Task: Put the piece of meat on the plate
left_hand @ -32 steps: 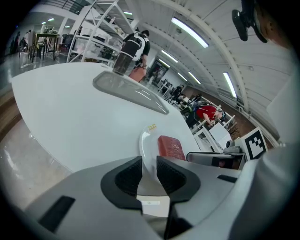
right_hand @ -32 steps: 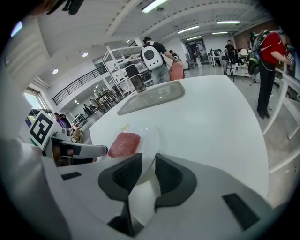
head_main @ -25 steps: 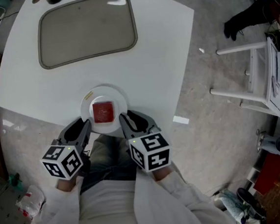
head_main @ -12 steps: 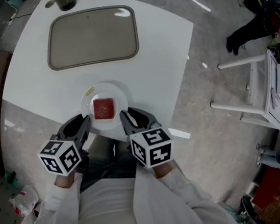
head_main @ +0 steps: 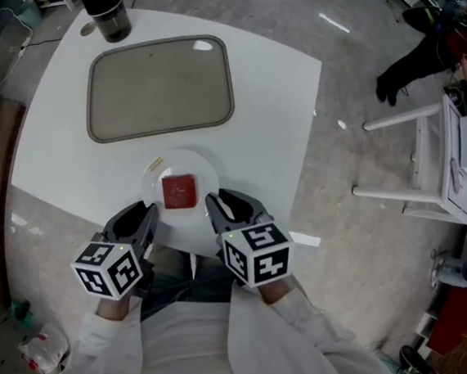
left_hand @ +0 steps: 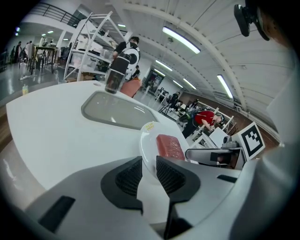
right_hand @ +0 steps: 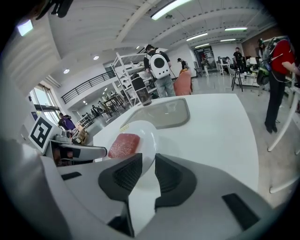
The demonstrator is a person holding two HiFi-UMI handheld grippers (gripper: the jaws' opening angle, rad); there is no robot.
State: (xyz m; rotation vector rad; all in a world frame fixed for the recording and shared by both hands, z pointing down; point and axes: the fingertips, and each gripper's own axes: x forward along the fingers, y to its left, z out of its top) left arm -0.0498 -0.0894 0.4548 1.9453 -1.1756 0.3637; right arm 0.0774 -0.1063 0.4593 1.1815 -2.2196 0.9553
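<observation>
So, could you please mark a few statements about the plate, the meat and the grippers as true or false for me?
1. The piece of meat lies on the plate. True.
2. The dark cup stands in the tray. False: it stands on the table, beyond the tray.
3. The left gripper and the right gripper both have their jaws apart. True.
4. The left gripper holds the meat. False: the meat lies free on the plate, with no jaw touching it.

Left gripper [left_hand: 149, 161], right gripper [right_hand: 148, 159], fingers [left_hand: 129, 177] apart
</observation>
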